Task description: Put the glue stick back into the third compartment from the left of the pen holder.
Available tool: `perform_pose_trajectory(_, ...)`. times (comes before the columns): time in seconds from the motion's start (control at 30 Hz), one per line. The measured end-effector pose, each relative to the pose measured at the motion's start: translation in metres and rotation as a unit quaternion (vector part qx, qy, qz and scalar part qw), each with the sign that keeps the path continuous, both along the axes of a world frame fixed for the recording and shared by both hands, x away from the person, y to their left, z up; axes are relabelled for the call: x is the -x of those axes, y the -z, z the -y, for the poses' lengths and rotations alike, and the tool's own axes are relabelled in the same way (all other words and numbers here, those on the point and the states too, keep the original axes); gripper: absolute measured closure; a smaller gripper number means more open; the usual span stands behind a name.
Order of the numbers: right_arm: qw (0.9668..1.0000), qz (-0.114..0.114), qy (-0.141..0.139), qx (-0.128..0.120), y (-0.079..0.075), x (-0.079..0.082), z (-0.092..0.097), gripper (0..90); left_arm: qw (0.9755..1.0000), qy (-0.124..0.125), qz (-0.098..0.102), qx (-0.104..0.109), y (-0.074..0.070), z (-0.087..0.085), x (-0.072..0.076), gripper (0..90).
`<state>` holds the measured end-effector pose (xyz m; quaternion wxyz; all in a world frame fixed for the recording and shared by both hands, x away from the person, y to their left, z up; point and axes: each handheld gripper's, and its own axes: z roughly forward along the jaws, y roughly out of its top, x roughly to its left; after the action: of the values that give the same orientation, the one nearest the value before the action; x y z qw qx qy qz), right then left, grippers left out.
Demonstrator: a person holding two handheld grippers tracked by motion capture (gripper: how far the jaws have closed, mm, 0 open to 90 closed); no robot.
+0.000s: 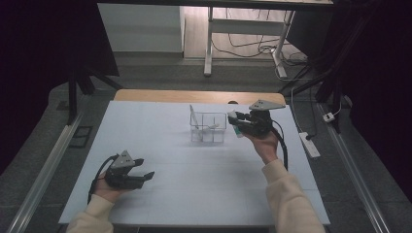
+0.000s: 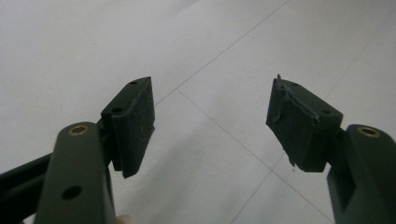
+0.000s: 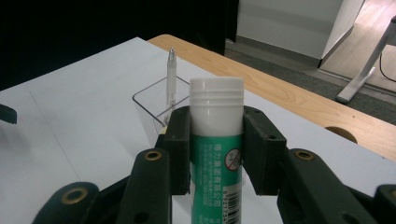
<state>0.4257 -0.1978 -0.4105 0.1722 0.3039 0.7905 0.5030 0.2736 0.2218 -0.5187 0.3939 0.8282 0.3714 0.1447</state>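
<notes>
Nearest the high camera: two cream sleeves [image 1: 290,201] rising from the bottom edge, the left one cut off at the cuff. Left hand [image 1: 108,190] low at the near left of the table [image 1: 160,160], palm cupped under the left gripper [image 1: 145,170], grey plate on top, cable looping back toward the wrist. Jaws spread wide and pointing right across the white sheet, nothing between them; in the left gripper view, left gripper [image 2: 210,123] again released, with bare dark pads [image 2: 135,123] over plain white surface crossed by thin lines.

Right hand [image 1: 265,144] stretched forward to the far right part of the table, forearm angled up and inward, holding the right gripper [image 1: 235,124] just beside a clear box [image 1: 209,127]. Right gripper [image 3: 216,149] clenched on a glue stick [image 3: 217,140]: white ribbed cap above the pads, green label between them, stick upright in the right gripper view. Lower end of the glue stick cut off by the frame; label print too small to read fully. From above, glue stick [image 1: 234,125] seen as a small white and green sliver at the jaws, to the right of the box.

Clear box [image 3: 156,105] behind the jaws, holding a pale pen [image 3: 171,77] standing tilted against its wall. Box dividers and other contents hard to make out through the clear plastic. Whether the glue stick touches the box: cannot tell.
</notes>
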Motion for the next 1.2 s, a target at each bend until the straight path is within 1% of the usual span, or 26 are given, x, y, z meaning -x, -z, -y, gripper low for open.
perform_pose_trajectory(0.2, 1.0000, 0.004, 0.000, -0.002, -0.001, -0.002, -0.006, 64.9, 1.0000, 0.000, 0.000, 0.000, 0.000, 0.000, 0.000, 32.5)
perform_pose_trajectory(0.27, 1.0000, 0.002, -0.002, -0.005, -0.001, -0.003, -0.009, 64.9, 1.0000, 0.001, 0.000, 0.000, 0.000, 0.000, 0.000, 32.5)
perform_pose_trajectory(0.33, 1.0000, 0.003, -0.002, 0.000, 0.000, -0.004, -0.011, 64.9, 1.0000, 0.001, 0.000, 0.000, 0.000, 0.000, 0.000, 32.5)
perform_pose_trajectory(0.4, 1.0000, 0.002, -0.004, -0.005, 0.000, -0.005, -0.014, 64.9, 1.0000, 0.001, 0.000, 0.000, 0.000, 0.000, 0.000, 32.5)
perform_pose_trajectory(0.6, 1.0000, 0.003, -0.006, -0.006, 0.000, -0.008, -0.021, 64.9, 1.0000, 0.001, 0.000, 0.000, 0.000, 0.000, 0.000, 32.5)
perform_pose_trajectory(1.03, 0.9999, 0.007, -0.005, -0.012, 0.001, -0.015, -0.036, 64.9, 1.0000, 0.002, 0.000, 0.001, 0.000, 0.000, 0.000, 32.5)
perform_pose_trajectory(1.2, 0.9998, 0.013, 0.007, -0.011, 0.001, -0.022, -0.043, 64.9, 1.0000, 0.003, 0.000, 0.000, 0.000, 0.000, 0.000, 32.5)
